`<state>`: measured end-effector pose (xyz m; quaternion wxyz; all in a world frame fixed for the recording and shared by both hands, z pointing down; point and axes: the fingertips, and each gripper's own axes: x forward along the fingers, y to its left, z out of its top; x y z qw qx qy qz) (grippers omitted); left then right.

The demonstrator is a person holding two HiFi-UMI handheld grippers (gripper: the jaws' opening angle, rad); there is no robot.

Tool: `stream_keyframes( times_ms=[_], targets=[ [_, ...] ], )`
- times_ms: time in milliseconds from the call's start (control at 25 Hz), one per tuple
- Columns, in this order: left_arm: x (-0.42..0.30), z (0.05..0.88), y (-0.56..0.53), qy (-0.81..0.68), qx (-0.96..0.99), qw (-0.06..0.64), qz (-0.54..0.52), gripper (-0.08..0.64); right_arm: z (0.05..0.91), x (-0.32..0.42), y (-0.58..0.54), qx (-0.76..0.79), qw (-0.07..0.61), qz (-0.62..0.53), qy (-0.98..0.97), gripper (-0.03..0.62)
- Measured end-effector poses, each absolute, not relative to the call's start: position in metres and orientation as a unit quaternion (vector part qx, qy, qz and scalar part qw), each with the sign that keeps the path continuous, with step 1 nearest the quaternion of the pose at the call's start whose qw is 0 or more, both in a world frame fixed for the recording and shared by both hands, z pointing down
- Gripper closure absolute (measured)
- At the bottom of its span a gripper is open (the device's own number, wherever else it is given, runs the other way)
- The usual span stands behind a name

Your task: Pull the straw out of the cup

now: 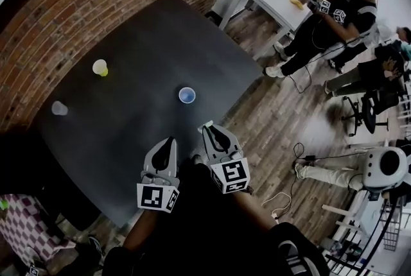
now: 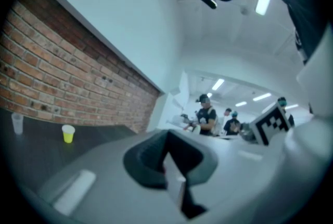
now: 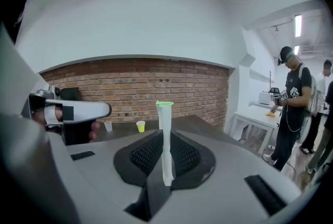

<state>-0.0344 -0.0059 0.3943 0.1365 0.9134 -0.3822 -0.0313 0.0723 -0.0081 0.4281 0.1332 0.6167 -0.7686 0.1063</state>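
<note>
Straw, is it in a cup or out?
Out. The straw stands clamped upright in the right hand-held gripper, nothing around it.

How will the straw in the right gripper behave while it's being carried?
The straw stands straight up from the shut jaws of the right gripper without drooping, so it is probably stiff. It is thin, so likely light and easily crushed by a squeeze. Its smooth round wall might slip, or roll if set down.
</note>
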Motion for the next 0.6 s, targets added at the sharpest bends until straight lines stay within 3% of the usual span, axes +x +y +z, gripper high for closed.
stream_keyframes(
  times_ms=[600],
  targets=[
    [-0.009,0.395,-0.017,-0.387,0.913,0.126,-0.009,0.558,0.416,0.098,-0.012,0.611,0.101,0.112,-0.777,0.551]
  ],
)
